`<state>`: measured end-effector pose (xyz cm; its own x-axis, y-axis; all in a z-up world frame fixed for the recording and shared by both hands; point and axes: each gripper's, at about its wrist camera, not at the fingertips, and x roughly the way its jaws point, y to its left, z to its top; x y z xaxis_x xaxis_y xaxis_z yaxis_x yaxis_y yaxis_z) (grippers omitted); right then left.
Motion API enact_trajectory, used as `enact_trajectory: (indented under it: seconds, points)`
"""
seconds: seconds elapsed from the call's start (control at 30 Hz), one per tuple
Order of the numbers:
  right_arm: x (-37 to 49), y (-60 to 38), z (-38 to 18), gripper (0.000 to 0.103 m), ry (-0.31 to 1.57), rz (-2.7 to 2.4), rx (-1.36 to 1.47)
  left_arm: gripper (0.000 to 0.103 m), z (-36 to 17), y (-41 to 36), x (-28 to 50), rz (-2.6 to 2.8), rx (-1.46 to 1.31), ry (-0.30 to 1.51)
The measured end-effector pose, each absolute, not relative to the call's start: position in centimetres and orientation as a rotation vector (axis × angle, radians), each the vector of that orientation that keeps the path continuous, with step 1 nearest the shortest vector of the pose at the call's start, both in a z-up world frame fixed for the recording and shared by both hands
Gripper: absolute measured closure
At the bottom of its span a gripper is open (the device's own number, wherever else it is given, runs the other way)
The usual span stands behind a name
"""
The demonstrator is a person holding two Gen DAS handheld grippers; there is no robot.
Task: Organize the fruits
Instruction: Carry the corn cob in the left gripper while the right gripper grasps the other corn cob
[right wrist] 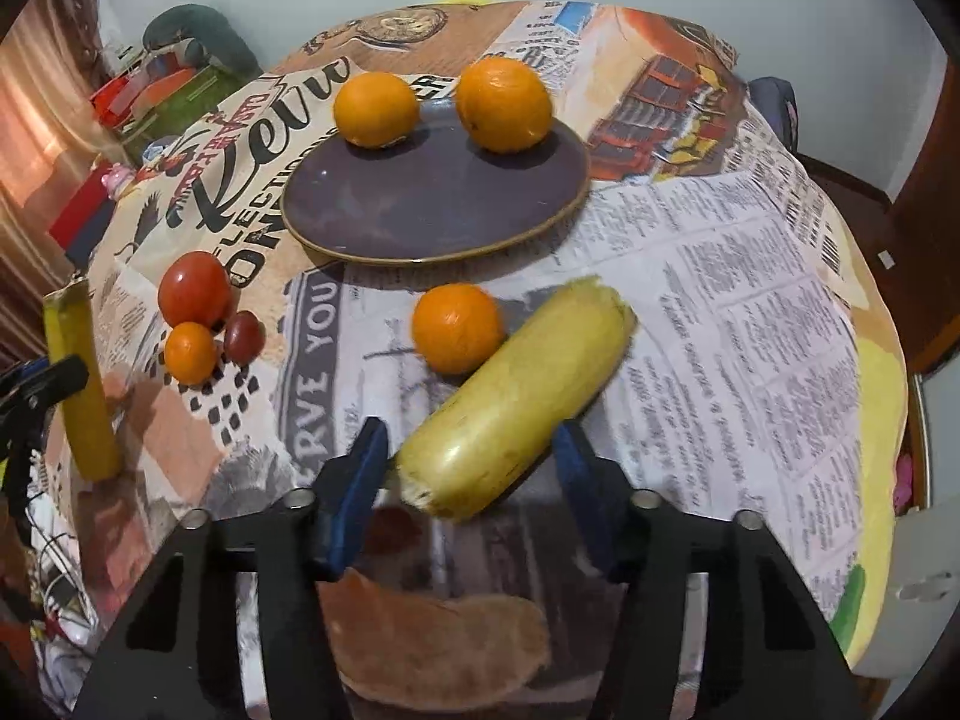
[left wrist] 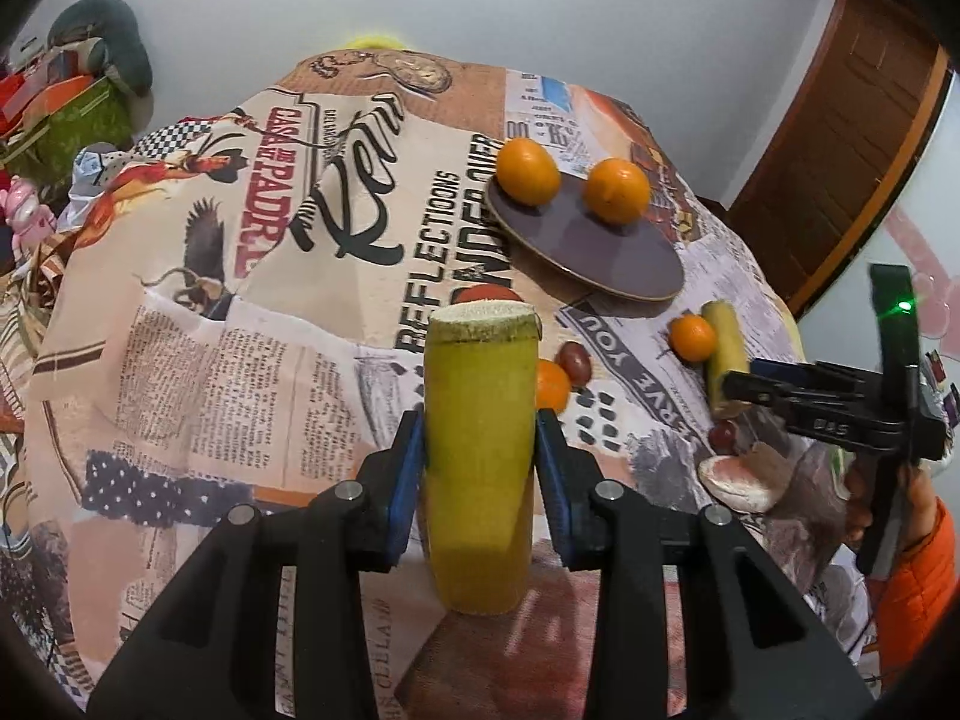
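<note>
My left gripper (left wrist: 478,441) is shut on a yellow cane piece (left wrist: 478,420) and holds it upright above the table. My right gripper (right wrist: 471,456) has its jaws around a second yellow cane piece (right wrist: 516,396) that lies slanted; whether the pads press it I cannot tell. A dark purple plate (right wrist: 432,198) holds two oranges (right wrist: 376,109) (right wrist: 504,103). A loose orange (right wrist: 457,327) touches the second cane piece. A tomato (right wrist: 195,288), a small orange (right wrist: 190,353) and a dark red fruit (right wrist: 243,335) sit together at the left.
A printed newspaper-pattern cloth (right wrist: 750,312) covers the table. A pale bread-like lump (right wrist: 444,642) lies under my right gripper. Cluttered boxes and bags (left wrist: 66,114) stand beyond the table's left edge. A wooden door (left wrist: 840,138) is at the right.
</note>
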<state>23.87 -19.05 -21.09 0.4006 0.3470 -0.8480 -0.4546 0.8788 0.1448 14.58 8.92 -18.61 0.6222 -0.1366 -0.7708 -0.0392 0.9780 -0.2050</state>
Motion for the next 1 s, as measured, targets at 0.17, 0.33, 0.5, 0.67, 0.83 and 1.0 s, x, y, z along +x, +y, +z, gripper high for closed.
enact_trajectory:
  seconds: [0.17, 0.33, 0.5, 0.67, 0.83, 1.0]
  points:
    - [24.2, -22.0, -20.8, 0.058, 1.041, 0.471, -0.102, 0.067, -19.0, 9.1, 15.1, -0.052, -0.222, 0.904]
    - [24.7, -24.3, -20.5, 0.057, 1.054, 0.436, -0.055, 0.067, -19.1, 8.8, 15.4, -0.052, -0.207, 0.901]
    - [26.5, -24.5, -20.3, 0.057, 1.042, 0.410, 0.015, 0.067, -18.9, 8.6, 15.7, -0.056, -0.206, 0.892]
    - [28.1, -22.4, -20.4, 0.057, 1.038, 0.422, 0.007, 0.067, -18.6, 8.4, 15.9, -0.059, -0.198, 0.889]
    - [29.3, -21.0, -21.8, 0.058, 1.050, 0.386, -0.035, 0.067, -18.2, 8.4, 15.9, -0.067, -0.202, 0.875]
    - [29.4, -21.0, -22.6, 0.064, 1.055, 0.386, -0.029, 0.067, -17.3, 8.1, 16.1, -0.075, -0.200, 0.855]
